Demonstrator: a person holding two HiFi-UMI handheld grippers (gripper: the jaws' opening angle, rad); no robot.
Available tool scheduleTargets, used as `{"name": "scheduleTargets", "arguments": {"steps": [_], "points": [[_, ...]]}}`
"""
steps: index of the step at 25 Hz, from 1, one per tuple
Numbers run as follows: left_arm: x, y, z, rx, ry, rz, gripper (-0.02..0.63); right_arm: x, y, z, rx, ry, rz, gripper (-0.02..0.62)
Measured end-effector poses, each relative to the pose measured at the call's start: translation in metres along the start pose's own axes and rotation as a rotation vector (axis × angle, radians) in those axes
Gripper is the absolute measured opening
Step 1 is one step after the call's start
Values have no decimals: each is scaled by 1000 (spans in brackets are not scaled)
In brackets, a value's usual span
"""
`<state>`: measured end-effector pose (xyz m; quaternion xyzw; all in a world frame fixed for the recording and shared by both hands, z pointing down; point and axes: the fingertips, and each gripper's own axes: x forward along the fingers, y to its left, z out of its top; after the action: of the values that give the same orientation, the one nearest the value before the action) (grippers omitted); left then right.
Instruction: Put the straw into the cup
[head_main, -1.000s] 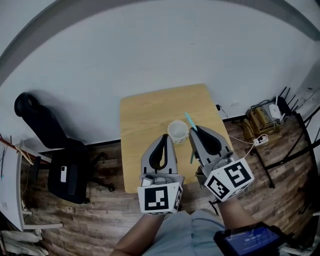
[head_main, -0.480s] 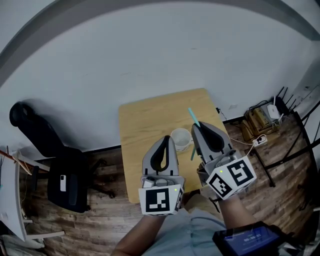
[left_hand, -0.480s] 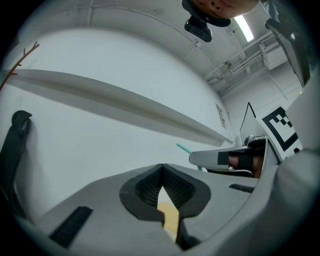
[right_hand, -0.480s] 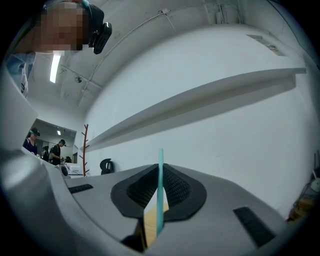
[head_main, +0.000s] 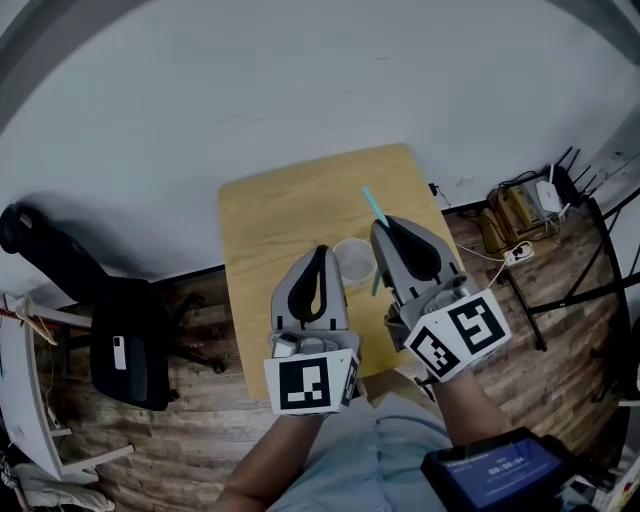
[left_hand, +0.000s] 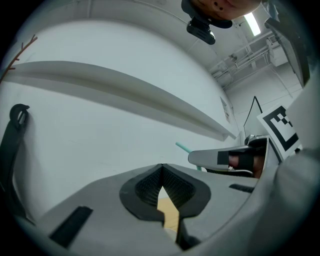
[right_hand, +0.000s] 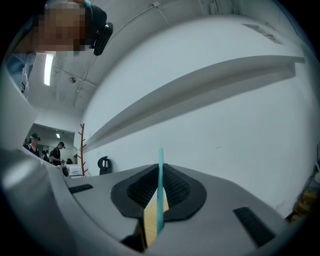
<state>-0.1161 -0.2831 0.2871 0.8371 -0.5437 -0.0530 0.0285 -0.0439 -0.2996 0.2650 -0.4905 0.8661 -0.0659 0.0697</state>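
A pale cup (head_main: 350, 262) stands near the front of the small yellow table (head_main: 280, 220). It sits between my two grippers and is partly hidden by them. My right gripper (head_main: 384, 226) is shut on a teal straw (head_main: 370, 205). The straw runs up past the jaws and slants down beside the cup's right rim. In the right gripper view the straw (right_hand: 160, 190) stands upright in the closed jaws of the right gripper (right_hand: 160, 167). My left gripper (head_main: 320, 250) is just left of the cup, shut and holding nothing. In the left gripper view, the left gripper (left_hand: 161, 166) faces the wall, with the straw (left_hand: 182, 147) showing at the right.
A black office chair (head_main: 115, 345) stands on the wood floor left of the table. Cables, a power strip and a router (head_main: 530, 230) lie at the right, by a black metal frame (head_main: 590, 285). A white wall runs behind the table. A tablet (head_main: 500, 475) shows at the bottom.
The straw's upper end now reaches further up over the table, still held in the right gripper. The head view has shifted, so the table and chair sit further left. Both grippers stay by the cup.
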Motion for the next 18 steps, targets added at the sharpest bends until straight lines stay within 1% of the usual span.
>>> {"name": "scheduleTargets", "arguments": {"steps": [6,9,13,18], "points": [[25,14,-3,-1,15,34,-2,27,-17,1,-3,4,21,23],[37,19,-10,-7,32,53,-2,40,-24,-4,4,16,40,23],[53,23,-25,-25,60,73,-2,56,-37,-18,21,44,59,23],[66,31,-56,-41,125,105,-2,71,-50,-50,75,82,87,23]]}}
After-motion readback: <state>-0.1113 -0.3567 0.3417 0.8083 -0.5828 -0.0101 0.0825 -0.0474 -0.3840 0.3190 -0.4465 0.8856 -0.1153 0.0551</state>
